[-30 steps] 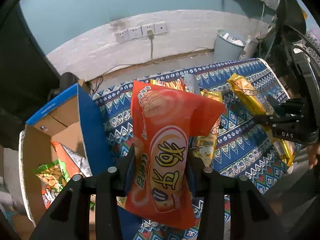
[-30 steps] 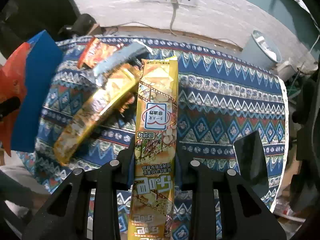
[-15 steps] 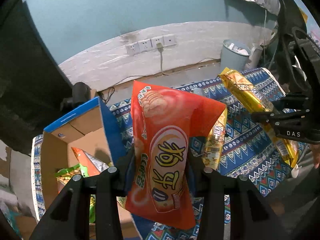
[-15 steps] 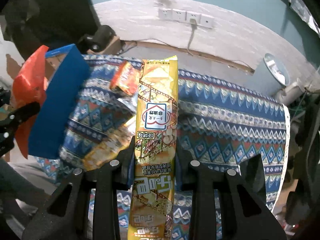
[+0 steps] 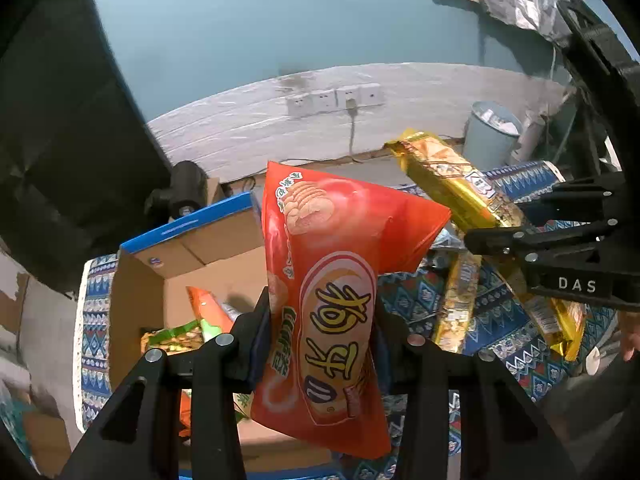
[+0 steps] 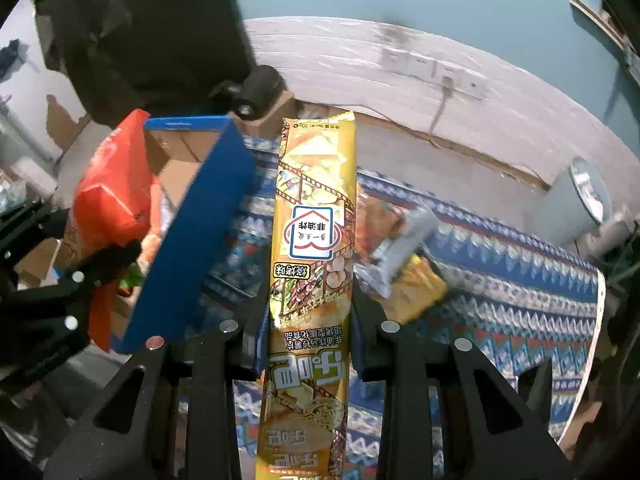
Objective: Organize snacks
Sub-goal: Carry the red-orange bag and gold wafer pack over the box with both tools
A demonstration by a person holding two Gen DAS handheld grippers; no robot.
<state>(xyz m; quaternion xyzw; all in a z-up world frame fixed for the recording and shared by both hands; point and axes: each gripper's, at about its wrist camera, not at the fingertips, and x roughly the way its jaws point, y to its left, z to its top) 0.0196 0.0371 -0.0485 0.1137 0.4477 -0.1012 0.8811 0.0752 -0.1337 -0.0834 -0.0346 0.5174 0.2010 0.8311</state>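
Note:
My left gripper (image 5: 320,336) is shut on a red-orange chip bag (image 5: 332,280) and holds it above the near edge of an open cardboard box with blue outer walls (image 5: 208,248). The box holds a green packet (image 5: 176,334) and an orange one (image 5: 206,306). My right gripper (image 6: 310,320) is shut on a long golden snack pack (image 6: 314,240), raised over the patterned cloth just right of the box (image 6: 200,232). The left view shows the right gripper (image 5: 560,248) with the golden pack (image 5: 452,176). The right view shows the red bag (image 6: 112,200).
More snack packs lie on the blue patterned tablecloth (image 6: 500,272): a golden pack (image 5: 456,300), and a silver one (image 6: 400,248) with a yellow one (image 6: 420,284). A pale bin (image 5: 492,132) stands by the wall with sockets (image 5: 332,98). A dark object (image 5: 184,192) sits behind the box.
Both grippers have risen and moved left toward the box, each still holding its snack. The box's inside now shows more fully under the red bag.

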